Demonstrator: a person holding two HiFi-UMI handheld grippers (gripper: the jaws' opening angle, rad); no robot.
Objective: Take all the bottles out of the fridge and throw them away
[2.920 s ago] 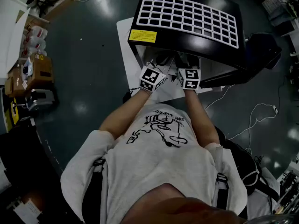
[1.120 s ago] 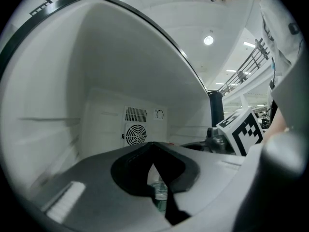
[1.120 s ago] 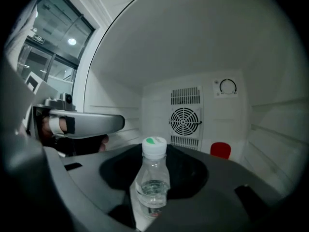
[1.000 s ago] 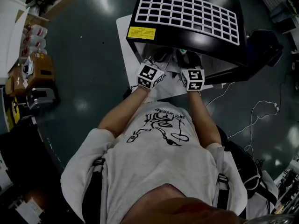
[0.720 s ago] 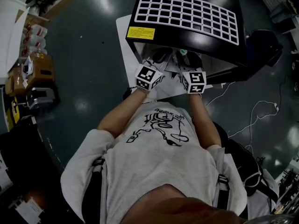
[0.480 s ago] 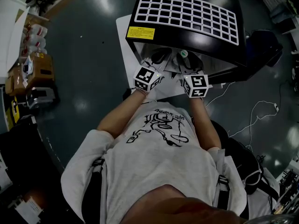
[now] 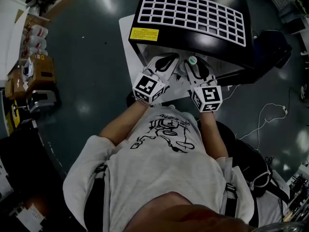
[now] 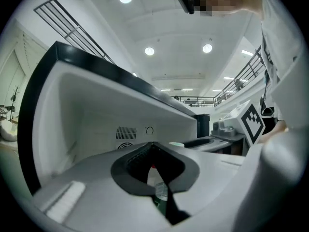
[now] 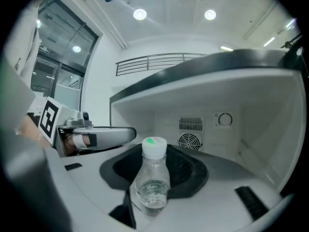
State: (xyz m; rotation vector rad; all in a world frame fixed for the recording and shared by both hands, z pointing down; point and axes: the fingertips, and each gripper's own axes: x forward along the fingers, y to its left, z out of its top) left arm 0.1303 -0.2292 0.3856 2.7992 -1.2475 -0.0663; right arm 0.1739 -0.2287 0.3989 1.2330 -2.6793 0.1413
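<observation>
A black mini fridge (image 7: 193, 18) with a white grid on its top stands open toward me. My right gripper (image 7: 195, 67) is at the fridge mouth, shut on a clear bottle (image 9: 153, 182) that holds a little water. The bottle's white cap (image 7: 192, 60) has a green spot and pokes up between the jaws. My left gripper (image 7: 166, 61) is beside it, at the left of the opening. In the left gripper view its dark pads (image 8: 137, 161) are closed around a bottle with a green label (image 8: 159, 191), most of it hidden. The white fridge interior (image 9: 227, 144) lies behind both.
A white mat (image 7: 128, 42) lies under the fridge on the dark floor. Cardboard boxes (image 7: 36, 76) and clutter line the left side. White cables (image 7: 270, 115) trail on the floor at right. A dark bag (image 7: 251, 163) sits by my right elbow.
Both grippers have drawn back out of the fridge toward me. The right one's bottle cap has come into sight at the opening.
</observation>
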